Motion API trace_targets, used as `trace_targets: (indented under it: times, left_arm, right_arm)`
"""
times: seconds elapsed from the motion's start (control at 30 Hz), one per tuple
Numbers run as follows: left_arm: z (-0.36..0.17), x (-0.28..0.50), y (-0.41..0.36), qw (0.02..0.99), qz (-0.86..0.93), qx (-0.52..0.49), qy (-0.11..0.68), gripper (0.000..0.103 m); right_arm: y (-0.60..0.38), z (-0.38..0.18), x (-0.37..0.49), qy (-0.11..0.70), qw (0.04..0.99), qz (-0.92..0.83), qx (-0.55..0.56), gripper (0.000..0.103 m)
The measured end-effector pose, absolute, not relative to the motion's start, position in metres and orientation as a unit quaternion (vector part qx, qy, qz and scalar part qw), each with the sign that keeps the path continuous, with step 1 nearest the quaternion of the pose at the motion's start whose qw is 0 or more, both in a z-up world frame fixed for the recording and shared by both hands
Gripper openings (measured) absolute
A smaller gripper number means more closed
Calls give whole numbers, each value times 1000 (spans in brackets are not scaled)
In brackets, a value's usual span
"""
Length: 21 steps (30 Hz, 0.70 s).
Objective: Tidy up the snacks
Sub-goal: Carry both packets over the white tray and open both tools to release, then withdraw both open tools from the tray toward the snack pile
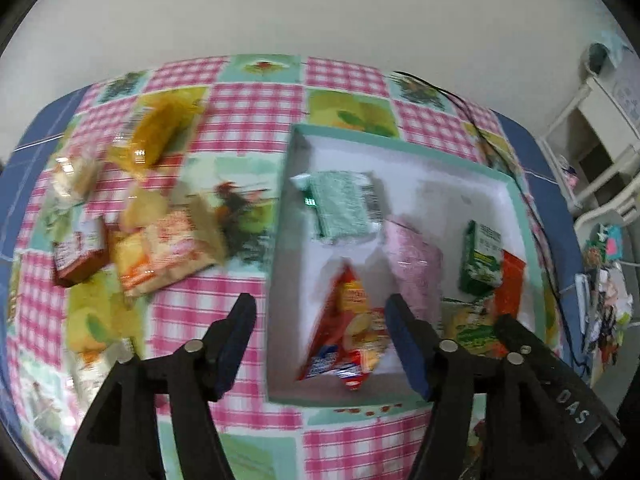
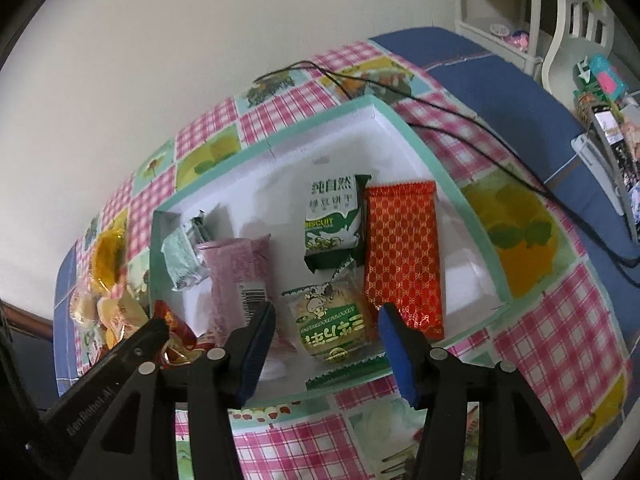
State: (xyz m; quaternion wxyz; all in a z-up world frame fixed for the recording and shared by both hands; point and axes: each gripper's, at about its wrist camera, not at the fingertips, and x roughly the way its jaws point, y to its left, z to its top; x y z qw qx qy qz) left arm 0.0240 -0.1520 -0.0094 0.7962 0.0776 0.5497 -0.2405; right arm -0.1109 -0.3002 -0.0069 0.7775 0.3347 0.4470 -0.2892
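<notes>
A white box with a mint-green rim (image 1: pixel 400 148) (image 2: pixel 280 136) sits on the checked tablecloth. In it lie a mint packet (image 1: pixel 344 208) (image 2: pixel 184 256), a pink packet (image 1: pixel 412 256) (image 2: pixel 236 276), a green biscuit pack (image 1: pixel 480 260) (image 2: pixel 332 220), a red patterned packet (image 2: pixel 404 256) and a green cake packet (image 2: pixel 336 328). My left gripper (image 1: pixel 320 304) hovers open over a red chip bag (image 1: pixel 352 332) lying at the box's near edge. My right gripper (image 2: pixel 326 312) is open over the green cake packet, its pads clear of it.
Several loose snacks lie left of the box: a yellow packet (image 1: pixel 156 132), an orange and pink packet (image 1: pixel 168 252), a small brown-red box (image 1: pixel 80 252). A black cable (image 2: pixel 460 128) crosses the table behind the box. White furniture (image 2: pixel 560 20) stands to the right.
</notes>
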Motion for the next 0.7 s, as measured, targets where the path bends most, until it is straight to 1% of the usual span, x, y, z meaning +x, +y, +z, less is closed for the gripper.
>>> trace_targets:
  times: [0.13, 0.27, 0.53, 0.57, 0.6, 0.67, 0.7]
  left_arm:
    - [-3, 31, -130, 810, -188, 97, 546, 72]
    - [-1, 38, -111, 821, -151, 106, 540, 78]
    - [-3, 47, -93, 823, -126, 109, 543, 78]
    - [-4, 47, -92, 824, -125, 110, 542, 80]
    - [-4, 47, -90, 824, -124, 112, 541, 84]
    - [-5, 47, -90, 826, -122, 114, 539, 88]
    - [-5, 47, -89, 826, -121, 115, 539, 89]
  right_arm:
    - [-294, -6, -108, 453, 780, -287, 322, 58]
    - [-287, -9, -103, 466, 779, -282, 310, 58]
    - [-264, -9, -89, 488, 788, -263, 270, 58]
    - [-262, -10, -88, 489, 788, -263, 265, 59]
    - [-260, -10, -87, 491, 789, -263, 260, 64]
    - [-257, -11, -85, 495, 789, -262, 254, 72]
    - [-256, -11, -84, 496, 789, -261, 251, 74]
